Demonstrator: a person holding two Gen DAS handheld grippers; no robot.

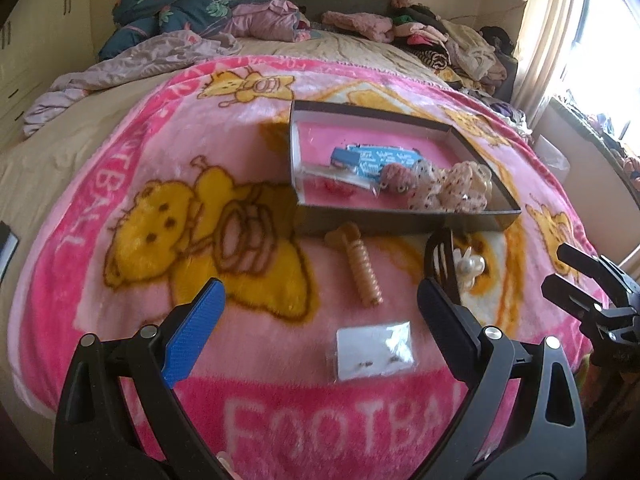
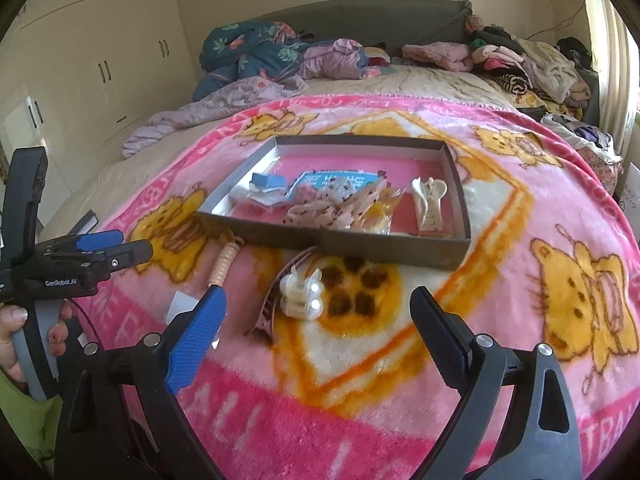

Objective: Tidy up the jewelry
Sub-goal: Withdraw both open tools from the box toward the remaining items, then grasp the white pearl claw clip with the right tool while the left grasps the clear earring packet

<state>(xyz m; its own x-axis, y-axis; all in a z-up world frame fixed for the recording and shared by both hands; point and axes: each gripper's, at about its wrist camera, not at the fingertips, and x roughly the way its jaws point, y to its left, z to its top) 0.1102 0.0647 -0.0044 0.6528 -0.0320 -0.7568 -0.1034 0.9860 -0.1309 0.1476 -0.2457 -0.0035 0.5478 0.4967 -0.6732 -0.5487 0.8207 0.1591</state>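
Note:
A shallow dark box [image 1: 400, 222] [image 2: 360, 246] lies on the pink blanket and holds scrunchies [image 1: 448, 184], a blue card [image 1: 372, 160] and a cream claw clip [image 2: 430, 200]. In front of it lie a peach spiral hair tie [image 1: 362, 268] [image 2: 224, 264], a brown claw clip [image 2: 266, 312] with a white pearl clip [image 1: 472, 268] [image 2: 300, 292] and a clear packet of earrings [image 1: 374, 354]. My left gripper [image 1: 320, 328] is open above the packet. My right gripper [image 2: 318, 332] is open above the pearl clip.
The pink blanket [image 1: 120, 320] covers the near part of a bed. Crumpled bedding [image 1: 168, 4] and piled clothes [image 1: 452, 40] lie at the far end. Cupboards [image 2: 100, 60] stand left, a curtained window [image 1: 580, 40] right.

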